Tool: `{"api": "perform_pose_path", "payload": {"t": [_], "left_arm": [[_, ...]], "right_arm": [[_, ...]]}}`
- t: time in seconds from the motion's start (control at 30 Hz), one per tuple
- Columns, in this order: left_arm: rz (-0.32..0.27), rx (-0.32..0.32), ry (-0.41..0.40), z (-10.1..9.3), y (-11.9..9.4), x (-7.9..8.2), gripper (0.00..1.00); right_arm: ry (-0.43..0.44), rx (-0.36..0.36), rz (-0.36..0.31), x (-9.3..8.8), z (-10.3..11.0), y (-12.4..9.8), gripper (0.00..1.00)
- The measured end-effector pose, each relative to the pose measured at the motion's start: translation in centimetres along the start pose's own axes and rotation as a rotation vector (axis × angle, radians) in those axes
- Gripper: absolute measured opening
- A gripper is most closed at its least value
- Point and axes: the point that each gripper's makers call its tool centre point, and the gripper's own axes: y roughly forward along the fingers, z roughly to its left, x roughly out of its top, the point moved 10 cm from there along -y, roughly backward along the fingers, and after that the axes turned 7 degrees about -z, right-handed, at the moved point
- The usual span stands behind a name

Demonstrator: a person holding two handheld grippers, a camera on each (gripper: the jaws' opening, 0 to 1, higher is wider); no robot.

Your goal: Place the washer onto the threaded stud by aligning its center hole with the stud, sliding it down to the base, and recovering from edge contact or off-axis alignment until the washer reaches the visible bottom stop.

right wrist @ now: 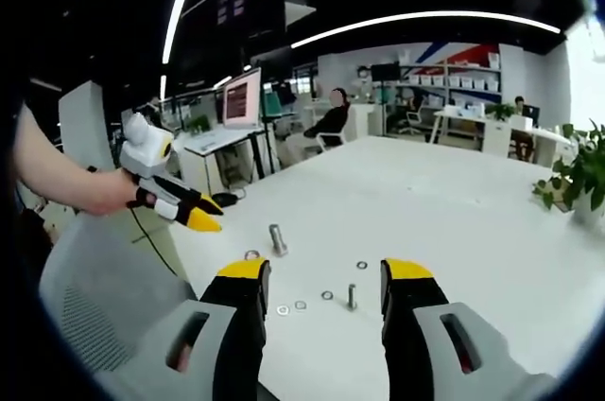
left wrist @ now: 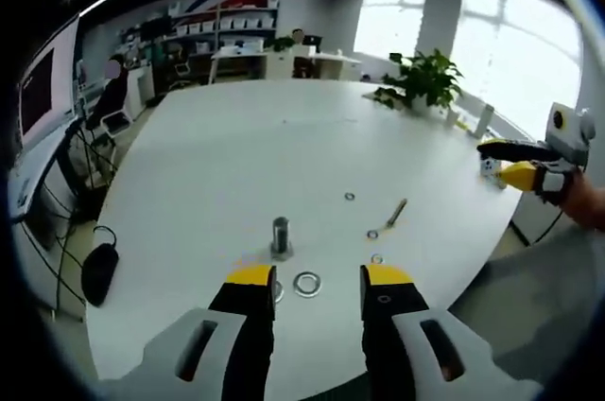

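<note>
The large silver metal washer (left wrist: 306, 283) lies flat on the white oval table (left wrist: 236, 155), between the yellow tips of the left gripper (left wrist: 319, 280), whose jaws stand apart and hold nothing. Just beyond it the short grey threaded stud (left wrist: 281, 235) stands upright on its nut-like base, with the washer near its foot but not on it.

The step in hand looks like the pickup. To do it well, the left jaws likely need to come down on either side of the washer and pinch it across its rim, so the centre hole stays free. A flat ring on a smooth top will probably slide or tip, so a low, slow closing suits it. Once lifted, it should be held level over the stud's top, so the hole meets the thread squarely; a tilted washer would catch on an edge.

The right gripper (right wrist: 323, 278) also has its jaws apart and empty, hovering over the table's far side.

Other loose parts lie around: 3 small silver washers (left wrist: 350, 197) and a loose grey bolt (left wrist: 396, 213) lying on its side to the right of the stud. None blocks the path between washer and stud. A green potted plant (left wrist: 423, 79) stands well apart at the table's far edge.
</note>
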Motion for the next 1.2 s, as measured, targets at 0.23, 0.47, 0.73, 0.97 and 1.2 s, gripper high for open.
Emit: {"api": "perform_pose_path", "payload": {"t": [0.23, 0.47, 0.73, 0.97, 1.2], "left_arm": [[0.064, 0.025, -0.03, 0.8, 0.9, -0.6, 0.35], [0.161, 0.037, -0.027, 1.8, 2.4, -1.7, 0.36], [0.212, 0.066, -0.062, 2.5, 3.0, -2.9, 0.35], [0.265, 0.068, -0.096, 3.1, 4.0, -3.8, 0.35], [0.307, 0.072, -0.073, 3.4, 4.6, -3.9, 0.35]], "right_arm": [[0.011, -0.009, -0.005, 0.0, -0.1, -0.1, 0.5], [0.007, -0.008, -0.013, 0.2, -0.1, -0.1, 0.5], [0.006, -0.011, -0.009, 0.1, -0.2, -0.1, 0.5], [0.007, -0.016, -0.004, 0.0, -0.3, -0.1, 0.5], [0.005, -0.009, 0.002, 0.0, -0.2, 0.0, 0.5]]}}
